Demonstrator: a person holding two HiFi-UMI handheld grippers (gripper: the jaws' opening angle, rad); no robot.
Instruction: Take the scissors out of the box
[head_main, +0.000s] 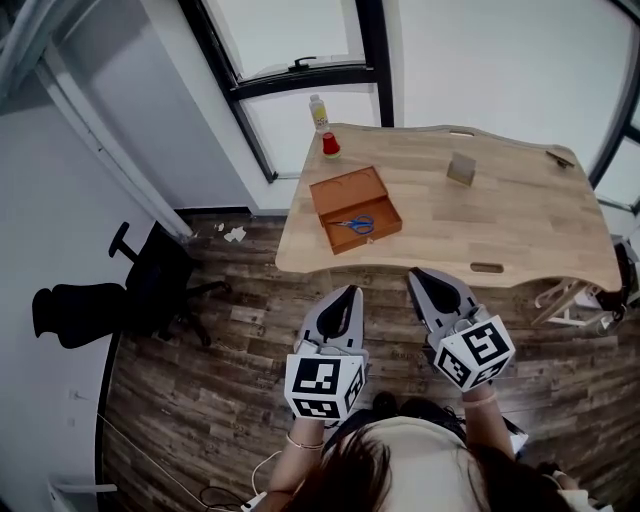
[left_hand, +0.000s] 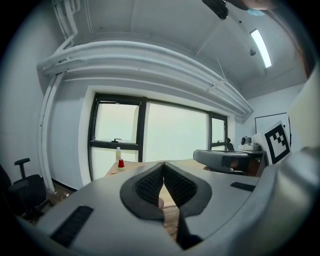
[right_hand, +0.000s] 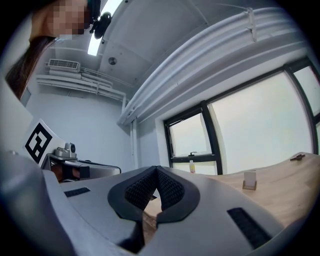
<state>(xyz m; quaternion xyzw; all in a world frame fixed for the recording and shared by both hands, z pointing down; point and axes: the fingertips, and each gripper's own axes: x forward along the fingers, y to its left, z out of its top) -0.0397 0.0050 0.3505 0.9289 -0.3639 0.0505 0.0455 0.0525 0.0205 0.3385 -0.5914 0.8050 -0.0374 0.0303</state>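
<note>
The left gripper and the right gripper hung short of the wooden table, each with jaws pressed together on nothing, while the blue-handled scissors lay in the open brown box, toward its 5 o'clock corner, at the table's 9 o'clock end.

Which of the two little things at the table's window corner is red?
The short one, nearer the orange box; the taller bottle behind it is pale.
</note>
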